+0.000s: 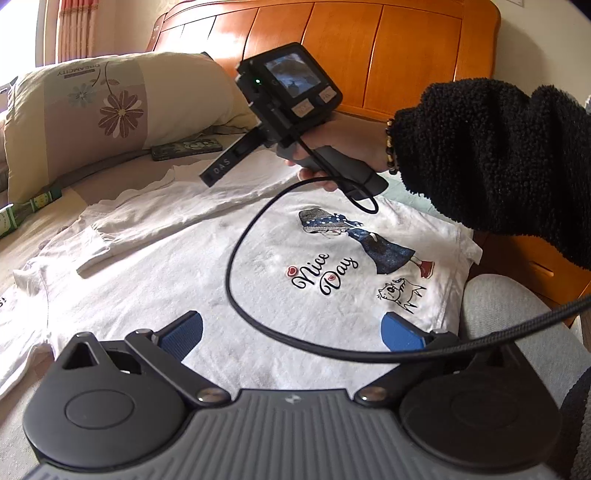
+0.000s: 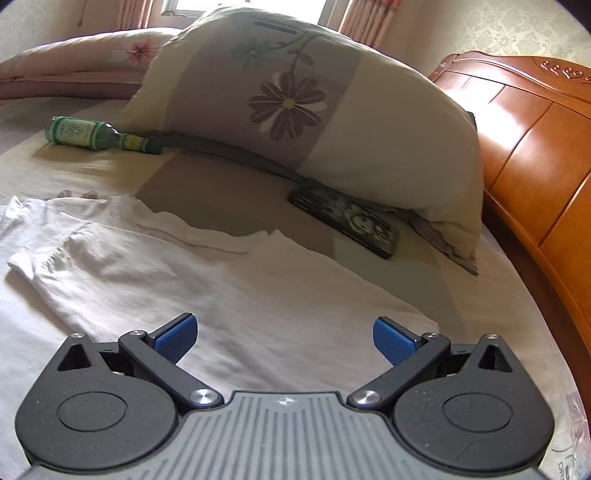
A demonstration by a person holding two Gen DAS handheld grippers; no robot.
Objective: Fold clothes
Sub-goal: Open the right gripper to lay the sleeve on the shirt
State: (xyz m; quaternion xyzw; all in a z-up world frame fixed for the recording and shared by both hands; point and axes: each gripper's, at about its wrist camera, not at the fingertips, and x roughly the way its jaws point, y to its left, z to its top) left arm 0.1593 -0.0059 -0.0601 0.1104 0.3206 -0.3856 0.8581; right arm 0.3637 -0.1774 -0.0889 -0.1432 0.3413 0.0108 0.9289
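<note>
White shirt (image 1: 177, 280) lies spread under both wide-spread grippers (image 1: 291, 328) (image 2: 284, 336).

Daylight comes through a window (image 2: 255, 5) hung with pink striped curtains (image 2: 369, 16). The glossy orange wooden headboard (image 2: 535, 122) runs along the right, against pale patterned wallpaper (image 2: 517, 29). The beige and taupe bed sheet (image 2: 207, 184) carries a large flower-printed pillow (image 2: 295, 110).

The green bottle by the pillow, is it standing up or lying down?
Lying down. The green bottle rests on its side on the bed, neck pointing toward the pillow.
</note>
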